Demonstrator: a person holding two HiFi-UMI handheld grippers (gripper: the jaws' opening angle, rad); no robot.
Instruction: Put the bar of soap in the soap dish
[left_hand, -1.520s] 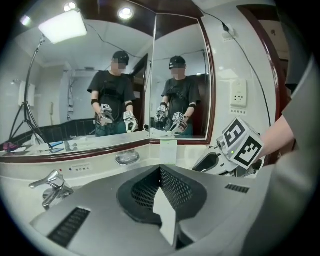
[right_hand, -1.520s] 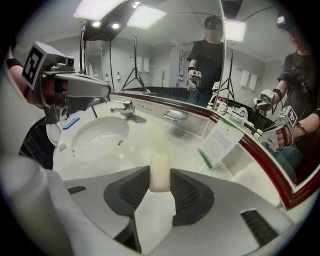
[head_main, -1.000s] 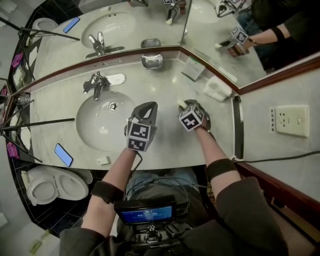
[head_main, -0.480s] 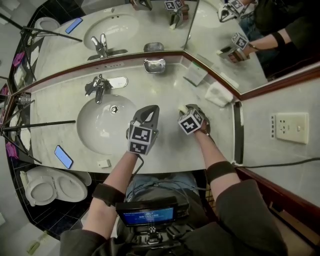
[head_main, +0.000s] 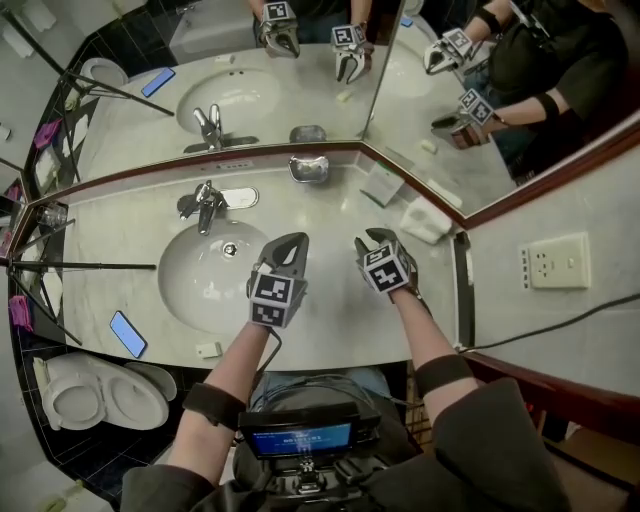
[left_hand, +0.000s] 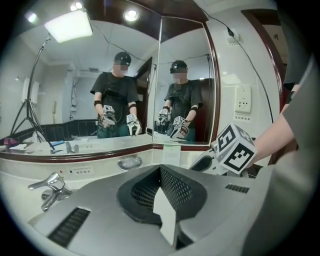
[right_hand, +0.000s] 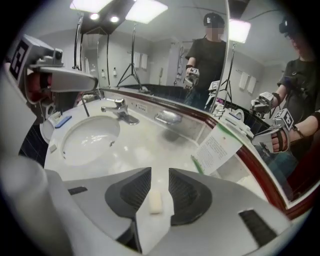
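The pale bar of soap (right_hand: 155, 201) lies flat on the marble counter. My right gripper (right_hand: 160, 172) hovers above it, jaws apart. The soap shows in the gap between them with no pad pressing on it. These jaws have just been closing. In the head view the right gripper (head_main: 372, 240) covers the soap. The metal soap dish (head_main: 309, 167) sits empty on the back ledge under the mirror, also seen as the dish (right_hand: 167, 117) far ahead of the right gripper. My left gripper (head_main: 290, 243) is shut and empty, beside the basin; its closed tips (left_hand: 161, 172) point toward the dish (left_hand: 129, 162).
The basin (head_main: 215, 275) and chrome faucet (head_main: 205, 200) are to the left. A folded leaflet (head_main: 383, 183) and a white folded cloth (head_main: 425, 220) stand at the back right corner. A blue phone (head_main: 126, 333) lies at the counter's front left. Mirrors back the counter.
Both grippers have lifted off the counter, the right one more. The soap that showed at the right gripper's tips a second ago is now hidden under it in the head view.
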